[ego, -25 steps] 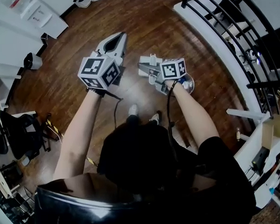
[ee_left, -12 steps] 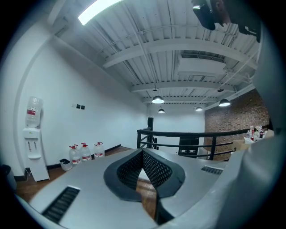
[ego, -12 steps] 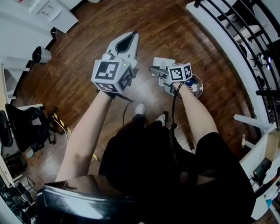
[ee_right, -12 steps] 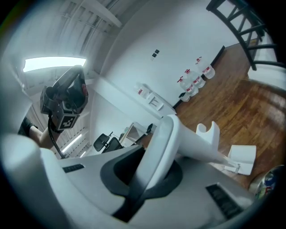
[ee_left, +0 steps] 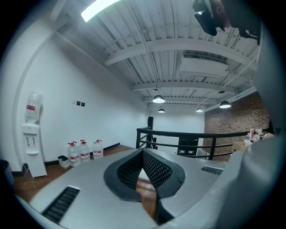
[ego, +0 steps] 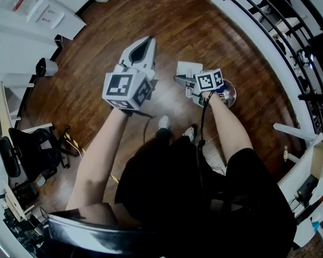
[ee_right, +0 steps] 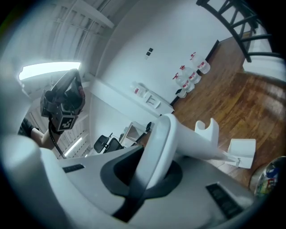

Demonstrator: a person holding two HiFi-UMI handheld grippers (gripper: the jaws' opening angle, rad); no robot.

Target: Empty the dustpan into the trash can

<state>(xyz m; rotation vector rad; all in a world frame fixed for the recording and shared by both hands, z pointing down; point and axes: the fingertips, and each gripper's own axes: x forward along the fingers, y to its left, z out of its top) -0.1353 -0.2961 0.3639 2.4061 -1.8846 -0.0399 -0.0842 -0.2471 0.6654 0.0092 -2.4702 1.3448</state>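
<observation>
While right claw (ee_right: 143, 176) clamps the dustpan (ee_right: 196, 138), left claw (ee_left: 144, 161) closed, the trash can (ego: 234, 94) holds litter (ee_right: 270, 176).

**Camera placement.**
Head view looks steeply down on left gripper (ego: 142, 48) and right gripper (ego: 181, 79); each gripper view sits close behind its jaws; railing (ee_left: 178, 133) ahead of left tips also shows overhead.

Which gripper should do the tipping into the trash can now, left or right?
Right. The right gripper is shut on the dustpan handle, and the trash can sits just beside it in the head view. The left gripper is shut on nothing and points away from the can.
</observation>
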